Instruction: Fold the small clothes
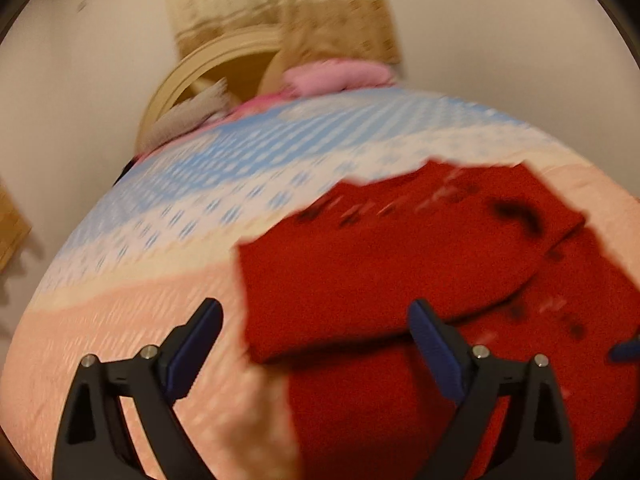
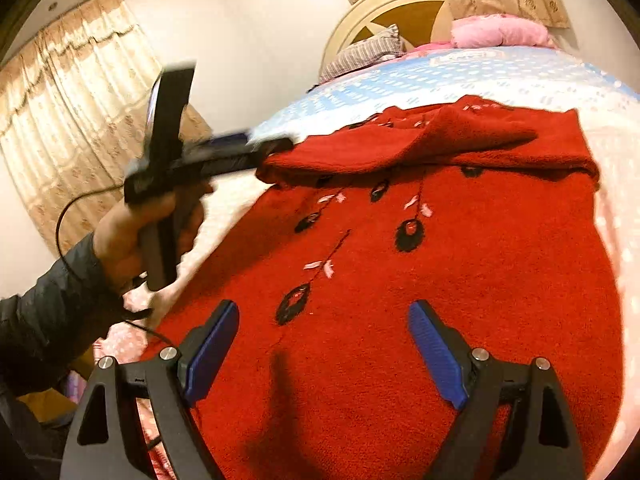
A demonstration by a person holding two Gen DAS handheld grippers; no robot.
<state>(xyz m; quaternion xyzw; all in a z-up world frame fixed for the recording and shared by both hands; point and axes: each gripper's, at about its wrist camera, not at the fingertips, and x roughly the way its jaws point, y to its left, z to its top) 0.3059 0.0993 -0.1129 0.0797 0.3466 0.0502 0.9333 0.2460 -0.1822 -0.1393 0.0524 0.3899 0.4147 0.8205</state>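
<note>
Right wrist view: your red sweater lies spread on the bed, its far part folded over (embroidered side up). Both your left gripper and right gripper have jaws apart, empty.

Bed, blue-white-pink cover; red garment spread on it, pink pillow far end.

Both wrist views look down, close, along their tongs – sharing the red garment on the bed.
</note>
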